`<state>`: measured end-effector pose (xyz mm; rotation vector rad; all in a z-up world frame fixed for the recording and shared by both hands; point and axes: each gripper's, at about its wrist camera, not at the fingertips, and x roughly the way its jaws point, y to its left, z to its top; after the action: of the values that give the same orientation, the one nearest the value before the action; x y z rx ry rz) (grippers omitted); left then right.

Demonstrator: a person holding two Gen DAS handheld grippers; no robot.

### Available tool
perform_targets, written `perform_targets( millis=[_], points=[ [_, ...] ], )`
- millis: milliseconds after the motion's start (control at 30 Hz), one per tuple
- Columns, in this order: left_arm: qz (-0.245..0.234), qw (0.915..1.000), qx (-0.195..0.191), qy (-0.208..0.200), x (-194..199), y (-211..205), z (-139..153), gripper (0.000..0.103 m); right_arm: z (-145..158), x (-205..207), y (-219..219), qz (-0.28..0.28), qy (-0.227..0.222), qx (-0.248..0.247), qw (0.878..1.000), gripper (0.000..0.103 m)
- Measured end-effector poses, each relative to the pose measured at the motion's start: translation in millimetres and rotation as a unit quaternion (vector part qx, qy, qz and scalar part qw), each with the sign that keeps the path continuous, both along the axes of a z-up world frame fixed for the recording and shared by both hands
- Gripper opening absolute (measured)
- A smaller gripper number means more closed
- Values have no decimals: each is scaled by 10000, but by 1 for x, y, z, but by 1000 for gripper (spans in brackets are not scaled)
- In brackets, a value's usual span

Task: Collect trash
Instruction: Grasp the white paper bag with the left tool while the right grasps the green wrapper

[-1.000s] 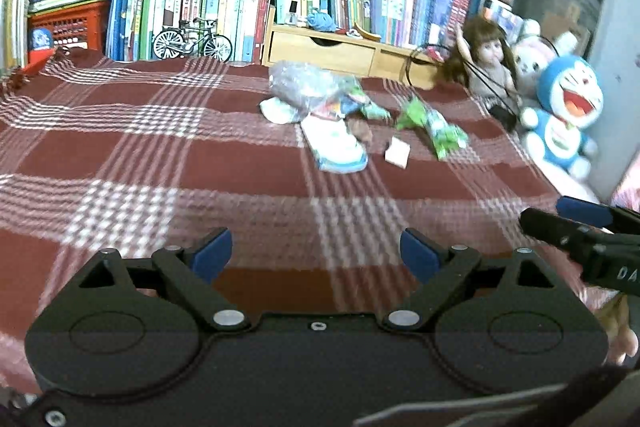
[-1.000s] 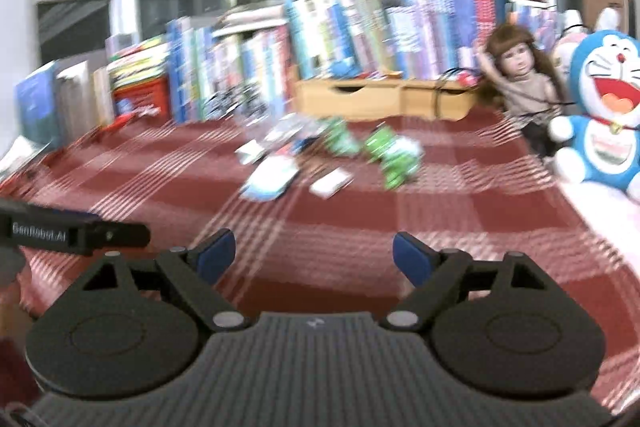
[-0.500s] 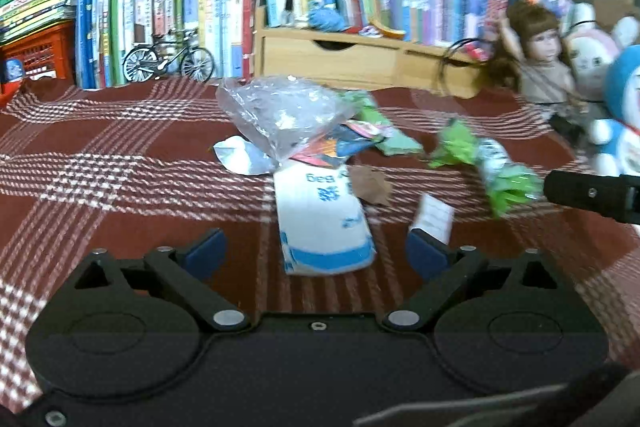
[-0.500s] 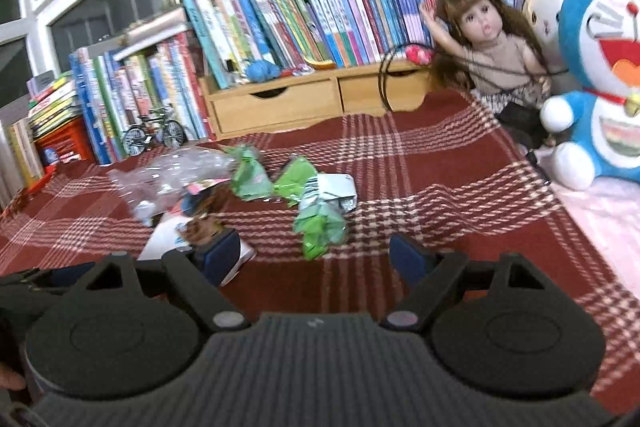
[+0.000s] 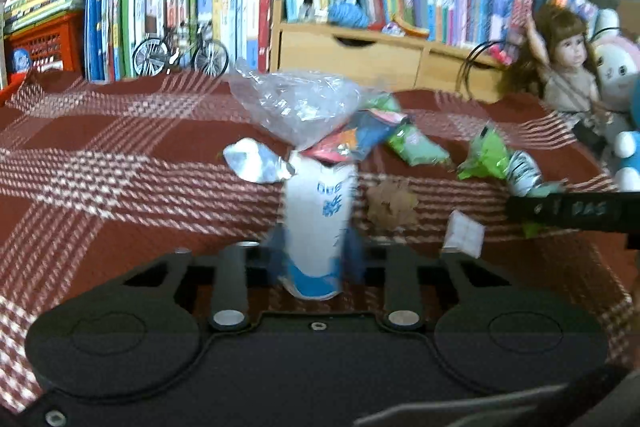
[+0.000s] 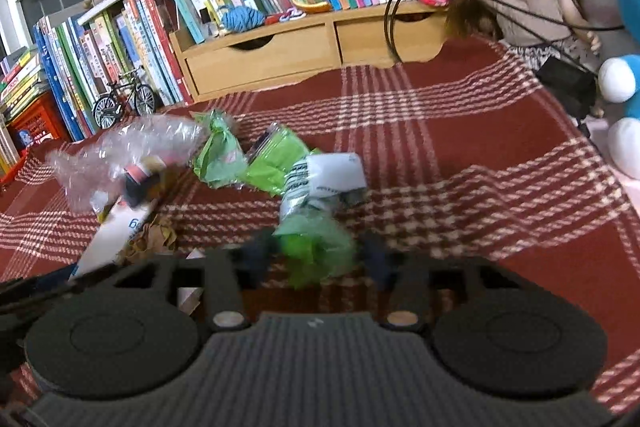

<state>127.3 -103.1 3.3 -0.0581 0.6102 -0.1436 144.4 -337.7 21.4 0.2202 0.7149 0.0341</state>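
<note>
You see a dark red cloth [image 5: 120, 155] checked with white, a white packet [image 5: 316, 227] printed in blue, a clear plastic bag [image 5: 296, 103], green wrappers [image 6: 304, 243], a brown dry leaf [image 5: 390, 205], a pale wooden drawer box [image 6: 280, 55], and black tongs [image 5: 316, 263] with blue pads

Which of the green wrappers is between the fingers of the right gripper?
The crumpled green wrapper nearest the camera, below the white packet. The right gripper is closing around it; the other green wrappers lie farther back, untouched.
</note>
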Motion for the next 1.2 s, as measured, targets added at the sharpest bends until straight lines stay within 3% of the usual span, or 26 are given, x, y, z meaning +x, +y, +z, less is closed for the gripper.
perform_targets(
  millis=[333,567,1200],
  points=[
    [-403,9991,5,-93,-55,14,9,18,11,-45,12,206,-268,-41,9994,33],
    [-626,9973,118,-376,-103,25,21,18,25,-88,23,417,-458,-29,9981,32],
    [-716,9962,-122,-484,-231,68,51,18,45,-219,85,1176,-767,-36,9901,32]
  ],
)
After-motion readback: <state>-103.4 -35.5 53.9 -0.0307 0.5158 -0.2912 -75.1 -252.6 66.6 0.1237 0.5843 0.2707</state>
